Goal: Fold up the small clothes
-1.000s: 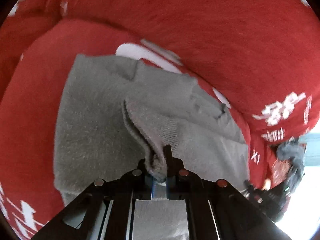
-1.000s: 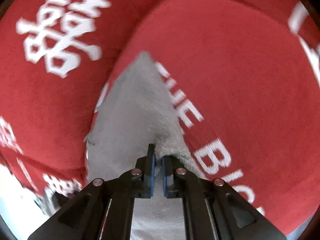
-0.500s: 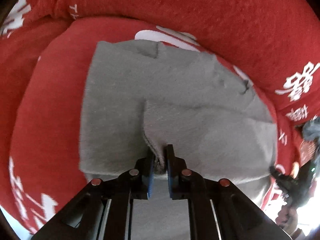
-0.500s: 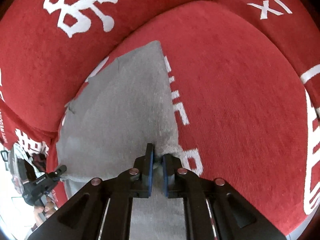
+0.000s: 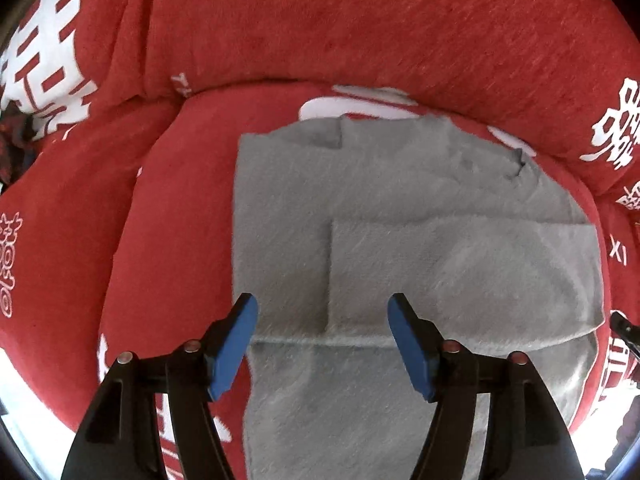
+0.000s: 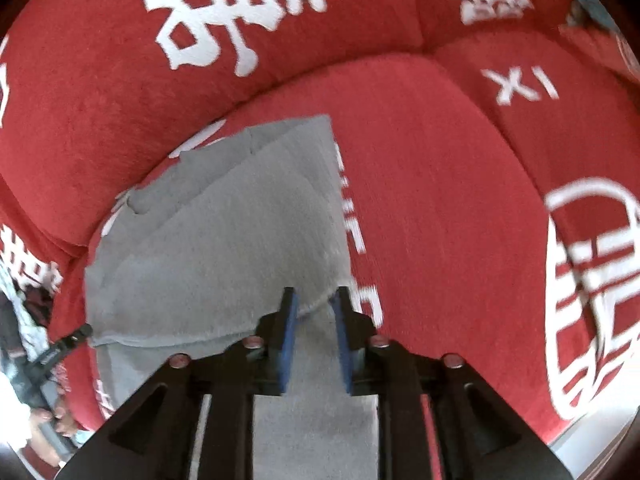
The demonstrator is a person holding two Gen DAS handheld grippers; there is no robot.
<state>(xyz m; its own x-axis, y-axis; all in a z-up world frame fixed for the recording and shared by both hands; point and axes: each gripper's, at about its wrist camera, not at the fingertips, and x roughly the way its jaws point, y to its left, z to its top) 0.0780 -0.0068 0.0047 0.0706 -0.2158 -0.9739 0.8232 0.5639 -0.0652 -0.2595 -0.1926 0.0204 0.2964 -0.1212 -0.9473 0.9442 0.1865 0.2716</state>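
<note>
Resting on the red sofa cushion (image 5: 132,240), the grey garment (image 5: 400,248) is now lying folded, no longer pinched. Your left hand-held gripper (image 5: 322,340) is standing wide open above it, jaws just released. Your right hand-held gripper (image 6: 314,332) is parting too, its pads clear of the cloth edge. Judged: this fold is finishing.

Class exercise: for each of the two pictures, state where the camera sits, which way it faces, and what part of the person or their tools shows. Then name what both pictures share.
Left wrist: sits on the left hand-held gripper, facing steeply down at the grey garment; its open blue fingers show.
Right wrist: sits on the right hand-held gripper, facing down at the garment's edge, which lies between its narrowly parted fingers.
Shared: the grey garment and the red cushion with white lettering.
</note>
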